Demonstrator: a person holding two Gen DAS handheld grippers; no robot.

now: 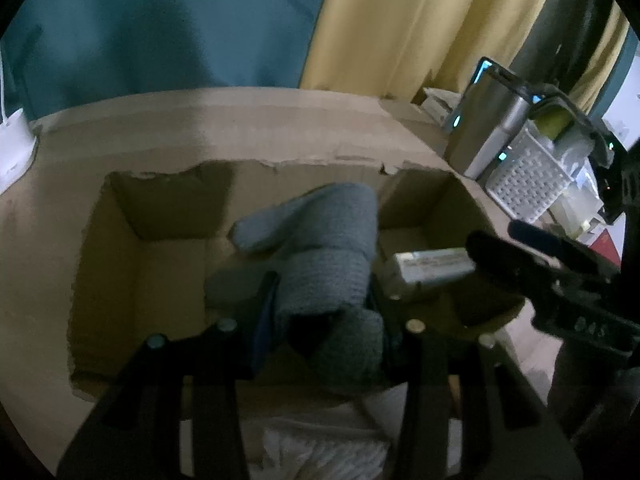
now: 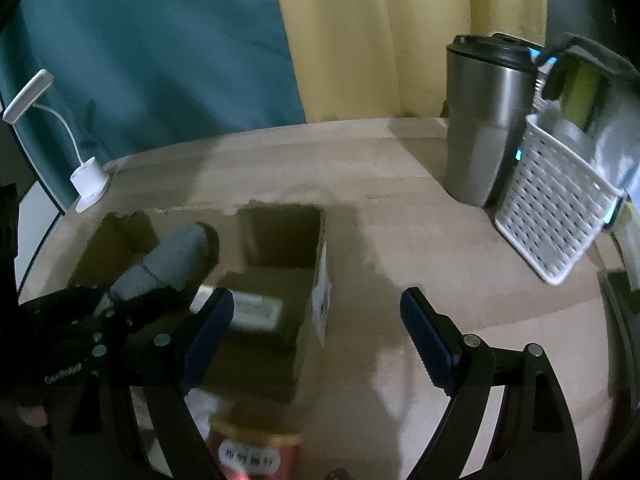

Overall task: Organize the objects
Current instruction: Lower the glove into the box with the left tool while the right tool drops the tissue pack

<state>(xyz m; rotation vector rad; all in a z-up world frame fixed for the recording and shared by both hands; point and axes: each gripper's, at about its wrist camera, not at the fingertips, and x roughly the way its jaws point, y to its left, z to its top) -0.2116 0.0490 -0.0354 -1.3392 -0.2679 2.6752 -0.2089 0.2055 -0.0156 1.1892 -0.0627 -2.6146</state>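
Observation:
A cardboard box [image 1: 168, 208] with cut-out compartments fills the left wrist view. My left gripper [image 1: 320, 292] is shut on a grey knitted roll [image 1: 328, 240] and holds it tilted over the divider between two compartments. A white labelled tube [image 1: 428, 270] lies in the right compartment. My right gripper [image 1: 508, 240] reaches in from the right, with its tips beside the tube. In the right wrist view my right gripper [image 2: 320, 336] stands open over the box [image 2: 280, 236] edge with nothing between its pads. The tube [image 2: 256, 308] lies just past its left finger. The left gripper [image 2: 116, 300] holds the roll [image 2: 176, 256].
A steel tumbler [image 2: 480, 128] with a black lid and a white perforated basket [image 2: 552, 216] stand at the back right. A small white lamp [image 2: 90, 180] sits at the far left. A red can [image 2: 256, 452] is near the bottom edge. Curtains hang behind.

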